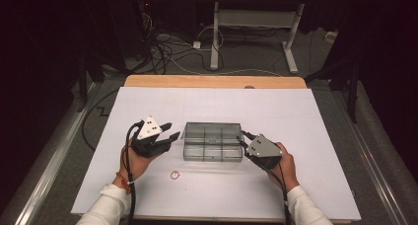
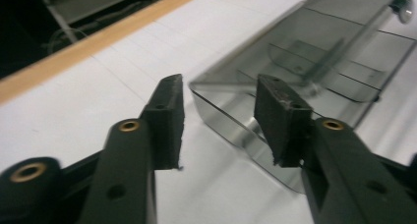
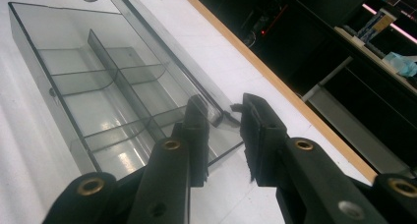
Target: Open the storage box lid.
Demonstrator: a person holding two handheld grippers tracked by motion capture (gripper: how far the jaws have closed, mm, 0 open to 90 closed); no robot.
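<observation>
A clear plastic compartment box [image 1: 213, 142] lies at the middle of the white table sheet [image 1: 296, 111], its hinged lid [image 3: 162, 52] raised along the far side. My left gripper [image 1: 170, 130] is open just left of the box with nothing between its jaws; in the left gripper view the left gripper [image 2: 219, 106] faces the box's near corner [image 2: 231, 121]. My right gripper [image 1: 243, 137] is at the box's right end. In the right gripper view, the right gripper [image 3: 223, 116] stands open with its jaws either side of the lid's end corner [image 3: 221, 113].
A small ring [image 1: 174, 174] lies on the sheet in front of the box, between my hands. The wooden table edge [image 1: 212, 81] runs along the back. Beyond it stand a table frame [image 1: 256, 32] and cables on the floor.
</observation>
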